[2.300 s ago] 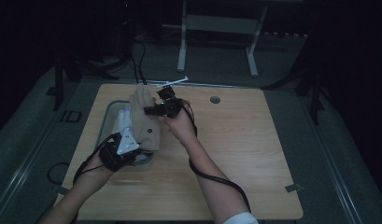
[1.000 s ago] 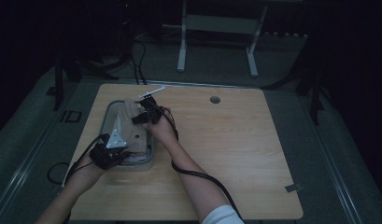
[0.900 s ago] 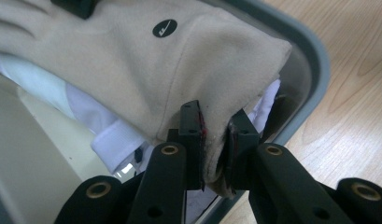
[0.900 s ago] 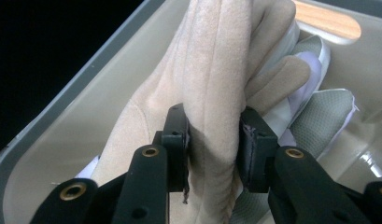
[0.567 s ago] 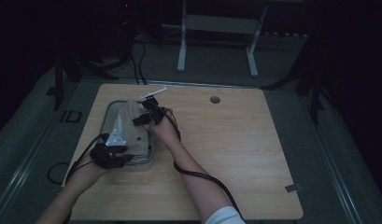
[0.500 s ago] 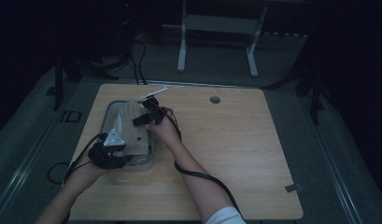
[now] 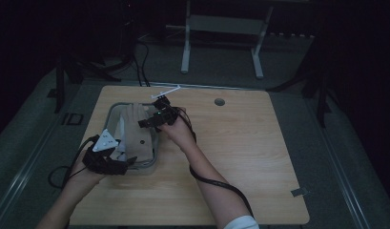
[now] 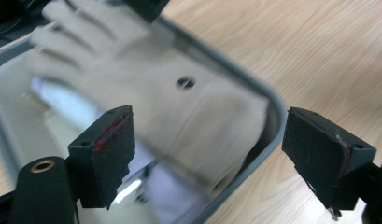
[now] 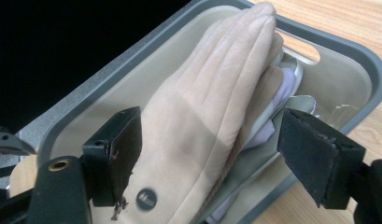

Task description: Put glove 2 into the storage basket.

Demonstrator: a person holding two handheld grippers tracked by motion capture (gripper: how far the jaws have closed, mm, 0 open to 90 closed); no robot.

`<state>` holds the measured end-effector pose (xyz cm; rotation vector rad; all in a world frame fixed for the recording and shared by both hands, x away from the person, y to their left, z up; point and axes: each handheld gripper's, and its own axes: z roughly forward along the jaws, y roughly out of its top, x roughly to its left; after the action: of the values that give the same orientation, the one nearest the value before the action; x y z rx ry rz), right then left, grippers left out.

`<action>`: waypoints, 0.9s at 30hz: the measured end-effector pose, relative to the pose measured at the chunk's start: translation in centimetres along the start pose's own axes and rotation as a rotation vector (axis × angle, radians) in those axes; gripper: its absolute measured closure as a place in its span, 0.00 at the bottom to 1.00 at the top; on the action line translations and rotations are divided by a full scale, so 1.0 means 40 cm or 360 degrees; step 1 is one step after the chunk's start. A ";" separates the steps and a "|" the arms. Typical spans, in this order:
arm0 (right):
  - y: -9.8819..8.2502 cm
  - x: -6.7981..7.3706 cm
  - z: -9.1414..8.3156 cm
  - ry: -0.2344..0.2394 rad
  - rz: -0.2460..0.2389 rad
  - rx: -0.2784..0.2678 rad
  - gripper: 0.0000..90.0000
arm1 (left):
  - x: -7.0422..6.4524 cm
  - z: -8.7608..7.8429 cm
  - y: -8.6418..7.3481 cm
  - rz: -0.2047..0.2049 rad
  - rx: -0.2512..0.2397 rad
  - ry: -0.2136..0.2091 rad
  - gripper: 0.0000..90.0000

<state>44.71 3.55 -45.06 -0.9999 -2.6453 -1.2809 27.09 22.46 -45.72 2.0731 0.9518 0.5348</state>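
A beige glove lies flat in a grey tray at the table's left, on top of pale lilac and white cloth. My left gripper hovers over the tray's near end, above the glove's cuff. Its jaws have just been opening and stand wide, with the pads off the glove. My right gripper is at the tray's far right side, over the glove's fingers. Its jaws have also just been opening, and nothing is pinched between them.
A thin white stick lies near the table's far edge, and a round hole sits farther right. The tray's rim runs close to the bare wood to its right. Cables and a metal stand are on the floor beyond.
The glove, held up over the tray by both grippers earlier, now lies in the tray. Both grippers have let go, and the right one has drawn back and up a little.
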 end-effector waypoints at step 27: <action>-0.234 -0.110 -0.200 -0.0088 -0.0079 -0.0017 0.21 | -0.171 0.150 0.046 -0.0092 -0.0187 -0.0296 0.13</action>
<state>41.04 -8.74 -47.55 -0.9916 -2.7239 -1.2972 27.39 13.54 -48.27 1.9462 0.8481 0.3520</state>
